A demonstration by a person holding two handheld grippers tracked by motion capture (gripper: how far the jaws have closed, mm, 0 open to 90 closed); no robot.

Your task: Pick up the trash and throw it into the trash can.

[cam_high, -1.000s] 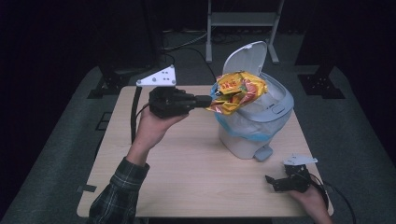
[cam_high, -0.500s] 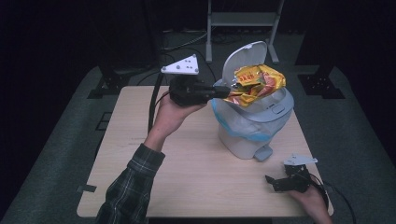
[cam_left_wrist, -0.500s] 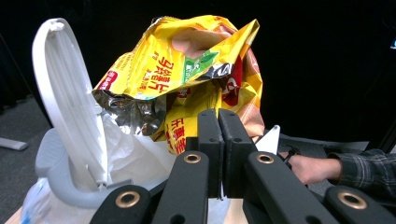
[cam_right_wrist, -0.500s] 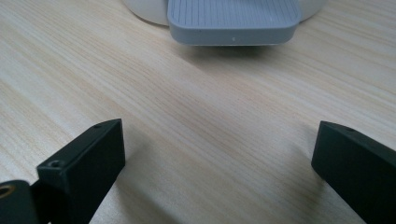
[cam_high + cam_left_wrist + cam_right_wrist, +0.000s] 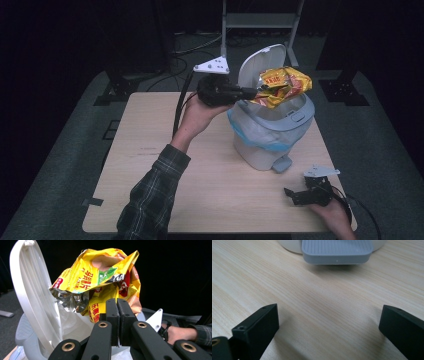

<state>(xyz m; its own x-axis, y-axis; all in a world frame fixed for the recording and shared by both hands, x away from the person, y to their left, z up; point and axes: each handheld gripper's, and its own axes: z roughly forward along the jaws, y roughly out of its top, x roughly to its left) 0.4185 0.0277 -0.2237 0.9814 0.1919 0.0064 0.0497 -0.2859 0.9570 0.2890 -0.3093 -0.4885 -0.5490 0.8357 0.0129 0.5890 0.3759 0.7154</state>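
High view: the left gripper point(image 5: 252, 92) has its jaws clamped on the crumpled snack bag point(image 5: 281, 86), whose long axis runs straight on beyond the jaws, over the bin point(image 5: 270, 135). The right gripper point(image 5: 292, 192) rests wide open, holding nothing.

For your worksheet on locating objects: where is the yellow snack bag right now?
In the high view, the yellow snack bag hangs over the open white bin at the table's far right, pinched in the left claw, beside the raised lid.

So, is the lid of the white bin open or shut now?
Open. The lid stands upright behind the bin's rim, and the left tool holds the yellow snack bag over the opening.
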